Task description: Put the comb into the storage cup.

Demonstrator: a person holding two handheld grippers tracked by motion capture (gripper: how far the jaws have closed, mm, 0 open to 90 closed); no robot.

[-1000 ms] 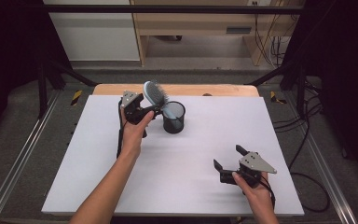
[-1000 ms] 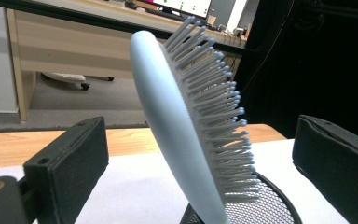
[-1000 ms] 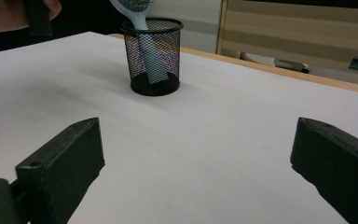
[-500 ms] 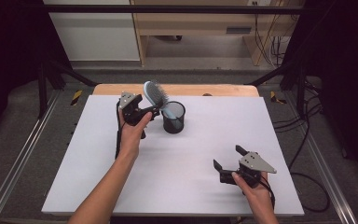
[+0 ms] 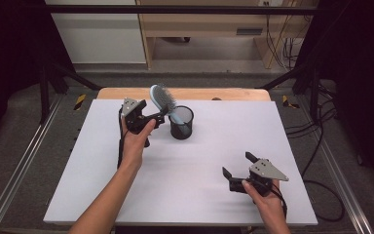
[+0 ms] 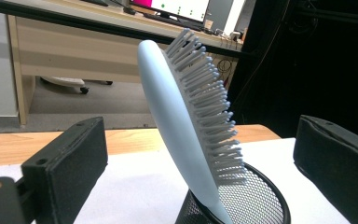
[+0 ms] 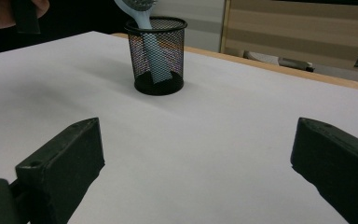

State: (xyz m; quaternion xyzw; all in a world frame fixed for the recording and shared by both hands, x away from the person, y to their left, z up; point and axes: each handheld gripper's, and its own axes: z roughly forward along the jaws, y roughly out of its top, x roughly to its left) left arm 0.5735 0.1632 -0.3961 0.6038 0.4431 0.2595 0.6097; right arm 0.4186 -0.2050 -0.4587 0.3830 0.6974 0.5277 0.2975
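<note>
While the hairbrush stood handle-down in the black mesh cup, its pale blue head leaned up and over the cup's rim toward the left gripper. That gripper sat just beside the brush, held off the table by the person's left hand, and its jaws were spread wide. From the left gripper view the brush rose between the two black jaws without touching either, its smooth back turned to the left jaw and its bristles to the right one, with clear gaps on both sides. The rim of the cup showed below it.

The cup stood toward the far edge of the white table, a little left of centre. Through the mesh, in the right gripper view, the handle of the brush reached down near the bottom of the cup.

The right gripper rested low at the near right of the table in the person's right hand, well apart from the cup. Its jaws were also spread wide, with nothing but bare tabletop between them.
</note>
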